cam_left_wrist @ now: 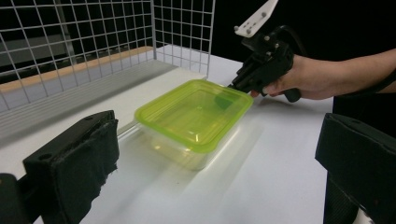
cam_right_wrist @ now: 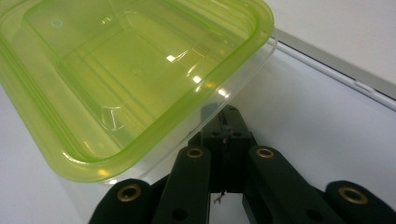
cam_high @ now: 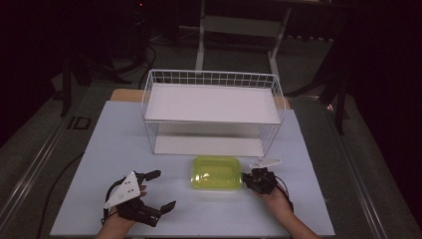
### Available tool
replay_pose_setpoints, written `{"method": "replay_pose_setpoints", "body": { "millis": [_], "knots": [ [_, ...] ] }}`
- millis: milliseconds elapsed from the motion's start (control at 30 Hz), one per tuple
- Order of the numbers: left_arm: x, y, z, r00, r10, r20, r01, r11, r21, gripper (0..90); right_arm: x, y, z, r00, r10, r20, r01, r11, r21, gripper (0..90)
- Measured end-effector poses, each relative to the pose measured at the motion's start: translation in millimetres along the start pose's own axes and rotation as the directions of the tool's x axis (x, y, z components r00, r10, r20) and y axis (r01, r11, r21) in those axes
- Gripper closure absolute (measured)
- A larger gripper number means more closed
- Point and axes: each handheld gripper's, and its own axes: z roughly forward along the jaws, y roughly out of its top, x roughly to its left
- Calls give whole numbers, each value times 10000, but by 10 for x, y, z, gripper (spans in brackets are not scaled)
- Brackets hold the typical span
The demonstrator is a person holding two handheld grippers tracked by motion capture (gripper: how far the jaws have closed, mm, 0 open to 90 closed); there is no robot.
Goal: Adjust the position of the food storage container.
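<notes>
Touching point: the right hand-held gripper (cam_high: 247, 178) has its tips at the right edge of the green-lidded container (cam_high: 217, 173).
Right jaws: pressed together, nothing between them; in the right gripper view they meet just under the container's rim.
Left hand-held gripper (cam_high: 160, 189): jaws spread wide, nothing between them, well apart from the container, pointing toward it.
Container place: on the white counter (cam_high: 114, 149), just in front of the wire shelf rack (cam_high: 211, 112), lid on.
</notes>
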Motion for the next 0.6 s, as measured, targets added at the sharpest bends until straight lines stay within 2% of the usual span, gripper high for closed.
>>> {"method": "replay_pose_setpoints", "body": {
  "millis": [367, 600],
  "knots": [
    [-8, 4, -9, 10000, 34, 21, -34, 10000, -45, 3, 164, 122, 187, 9994, -114, -322, 114, 9999, -5, 899],
    [-3, 1, -10, 10000, 30, 64, -30, 10000, -29, 3, 198, 158, 245, 9990, -124, -421, 126, 9999, 48, 899]
  ]
}}
